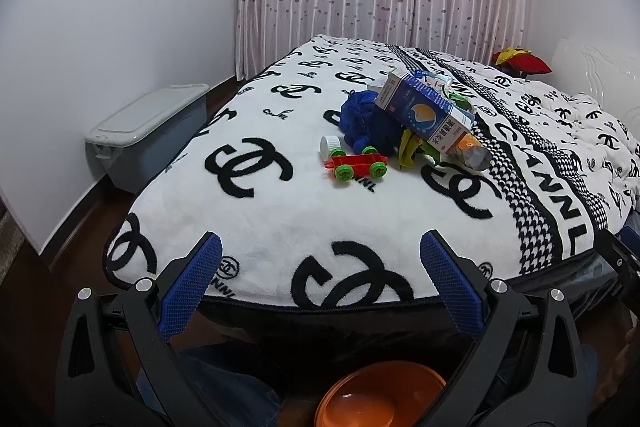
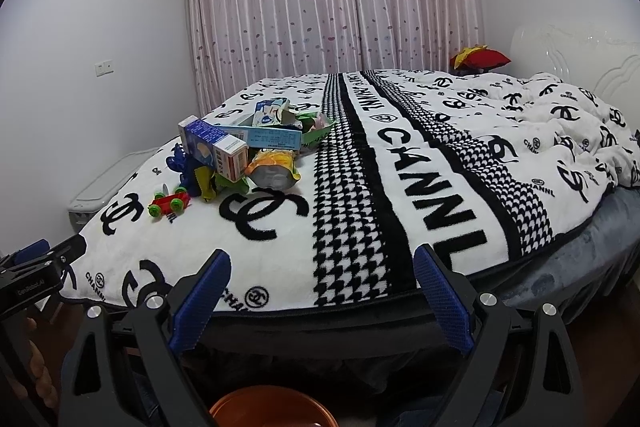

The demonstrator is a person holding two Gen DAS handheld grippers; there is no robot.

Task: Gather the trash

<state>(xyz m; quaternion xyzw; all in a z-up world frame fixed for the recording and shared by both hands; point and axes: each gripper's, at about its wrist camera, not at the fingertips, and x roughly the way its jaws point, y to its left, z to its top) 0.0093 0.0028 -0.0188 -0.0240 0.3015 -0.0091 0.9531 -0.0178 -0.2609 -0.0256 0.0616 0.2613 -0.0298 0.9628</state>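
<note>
bed point(image 1: 280, 227) under a patterned blanket, largest. trash pile point(image 1: 424, 119) of boxes and wrappers lies at 12 o'clock from my left gripper point(image 1: 320, 247), at 10 o'clock from my right gripper point(image 2: 322, 263). orange bowl point(image 1: 380, 399) sits at 6 o'clock. toy car point(image 1: 356, 165) rests beside the pile. both grippers spread wide, empty. step, i judge: approach, nothing collected; next calls for reaching forward to one box.

Bed point(image 1: 280, 227) w/ blanket point(image 2: 400, 219): trash pile point(image 1: 432, 119), toy car point(image 1: 356, 163), cap point(image 1: 330, 145).
</note>
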